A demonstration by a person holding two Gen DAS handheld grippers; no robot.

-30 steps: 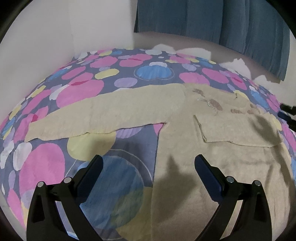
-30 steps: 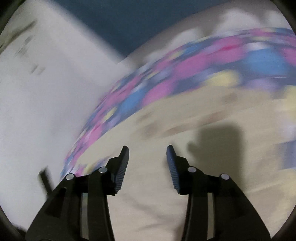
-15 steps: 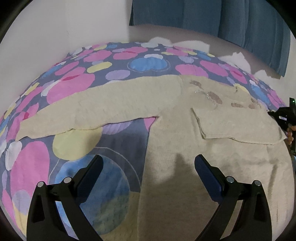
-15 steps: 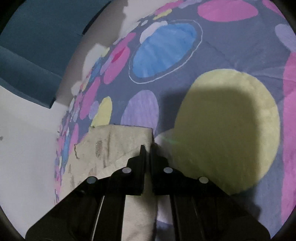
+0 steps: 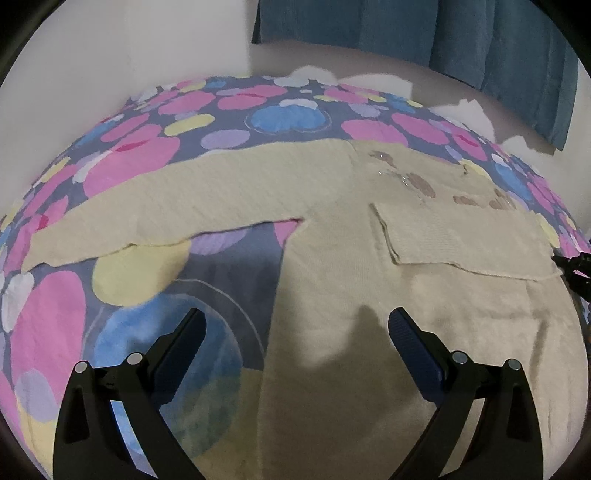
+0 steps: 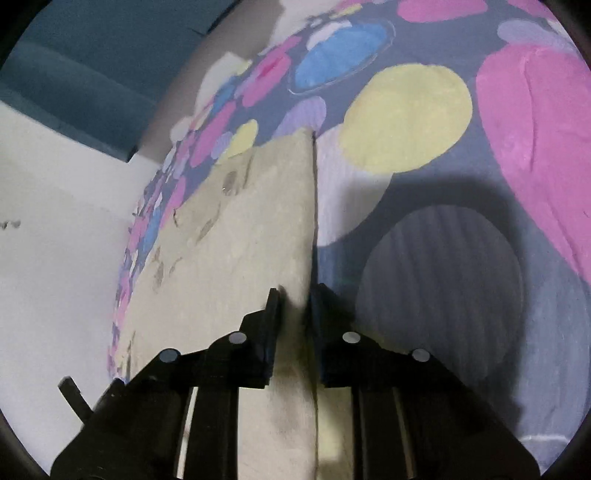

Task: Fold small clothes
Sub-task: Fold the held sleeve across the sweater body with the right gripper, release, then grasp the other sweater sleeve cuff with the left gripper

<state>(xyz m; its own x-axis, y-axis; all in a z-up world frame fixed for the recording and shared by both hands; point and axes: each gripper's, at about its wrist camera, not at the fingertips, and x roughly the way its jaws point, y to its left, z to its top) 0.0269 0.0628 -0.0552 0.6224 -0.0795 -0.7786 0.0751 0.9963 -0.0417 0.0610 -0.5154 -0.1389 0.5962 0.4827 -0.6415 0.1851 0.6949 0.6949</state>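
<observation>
A beige sweater (image 5: 332, 240) lies flat on a spotted bedspread (image 5: 147, 155). Its left sleeve (image 5: 184, 195) stretches out to the left. The right sleeve (image 5: 461, 236) is folded across the chest. My left gripper (image 5: 295, 314) hangs open above the sweater's lower left side edge, holding nothing. My right gripper (image 6: 297, 291) straddles the straight right edge of the sweater (image 6: 240, 240). Its jaws are opening a little, with the cloth edge lying flat between them and not bunched. Its black tip (image 5: 572, 266) shows at the right rim of the left wrist view.
The bedspread (image 6: 406, 110) spreads to the right of the sweater with big pink, yellow and blue spots. A white wall (image 5: 110, 55) and a blue curtain (image 5: 443, 33) stand behind the bed. White paper-like patches lie along the far edge.
My right gripper swung down to the sweater's right edge, shut there, then slid along it and parted its jaws slightly. The left gripper stayed open and hardly moved.
</observation>
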